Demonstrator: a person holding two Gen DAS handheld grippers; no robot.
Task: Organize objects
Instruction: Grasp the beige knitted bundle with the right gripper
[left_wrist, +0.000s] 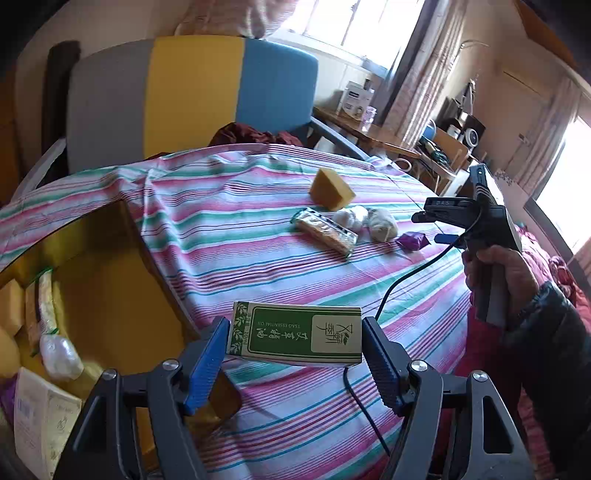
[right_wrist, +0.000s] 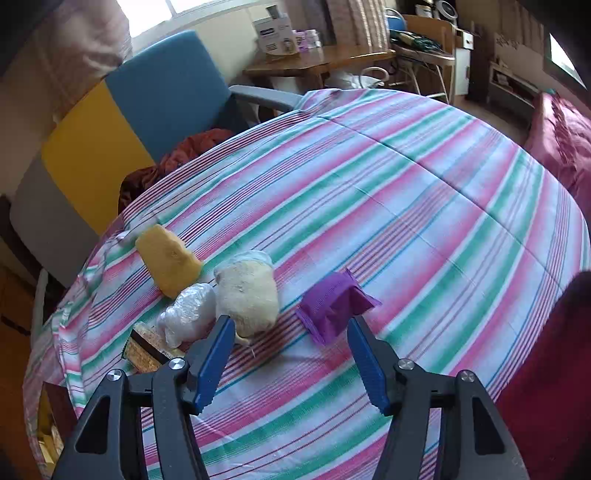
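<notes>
The left gripper (left_wrist: 295, 343) pinches a small green-and-white cardboard box (left_wrist: 297, 334) by its short ends, above the striped tablecloth (left_wrist: 229, 236) right of the yellow bin (left_wrist: 122, 266). Looks light and stiff, so an end grip's fine. The right gripper (right_wrist: 291, 332) hangs open just near of the soft, crinkly purple packet (right_wrist: 334, 302).

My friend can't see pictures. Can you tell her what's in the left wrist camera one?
The left claw holds a green and cream box above a striped tablecloth. A yellow bin of packets sits to the left; farther off lie a yellow sponge and small wrapped packets.

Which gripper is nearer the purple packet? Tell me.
Right. The right gripper hovers just short of the purple packet; the left gripper holds a green box far away.
</notes>
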